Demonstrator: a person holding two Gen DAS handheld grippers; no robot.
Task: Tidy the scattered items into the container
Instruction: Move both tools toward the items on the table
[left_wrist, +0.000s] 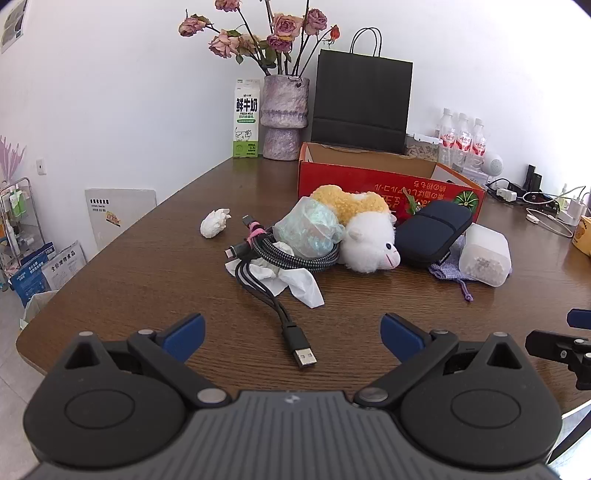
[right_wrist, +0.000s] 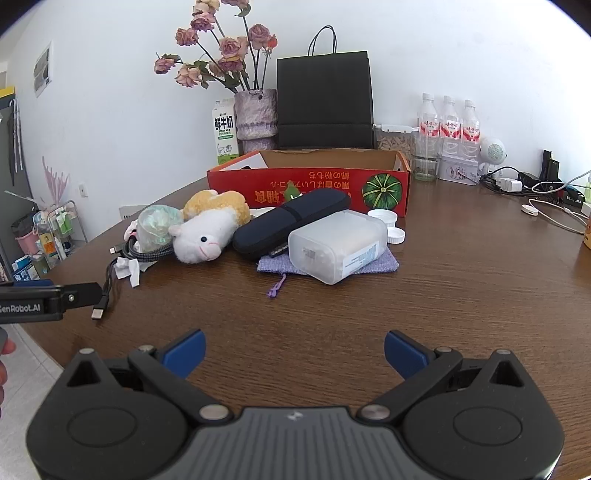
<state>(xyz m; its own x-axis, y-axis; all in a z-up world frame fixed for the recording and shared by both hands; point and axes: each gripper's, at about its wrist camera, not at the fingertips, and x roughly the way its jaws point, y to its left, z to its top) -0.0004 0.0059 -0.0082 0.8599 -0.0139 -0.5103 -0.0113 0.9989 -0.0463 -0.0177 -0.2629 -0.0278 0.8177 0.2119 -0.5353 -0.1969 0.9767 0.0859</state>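
A red open cardboard box (left_wrist: 388, 184) (right_wrist: 306, 184) stands at the back of the brown table. In front of it lie a plush sheep (left_wrist: 369, 236) (right_wrist: 201, 236), a coiled cable bundle (left_wrist: 280, 254) (right_wrist: 144, 254) with a USB plug (left_wrist: 304, 356), a clear plastic bag (left_wrist: 308, 230), crumpled tissues (left_wrist: 214, 223), a dark zip case (left_wrist: 432, 230) (right_wrist: 291, 219), a frosted plastic jar (left_wrist: 484, 254) (right_wrist: 336, 245) on a purple pouch (right_wrist: 384, 264), and white lids (right_wrist: 388, 221). My left gripper (left_wrist: 291, 336) is open and empty, short of the plug. My right gripper (right_wrist: 293, 352) is open and empty, short of the jar.
A milk carton (left_wrist: 246, 118), a vase of dried roses (left_wrist: 284, 114), a black paper bag (left_wrist: 362, 103), water bottles (right_wrist: 448, 127) and chargers with cords (right_wrist: 535, 192) line the back. The table's left edge drops to the floor with shelves and bags.
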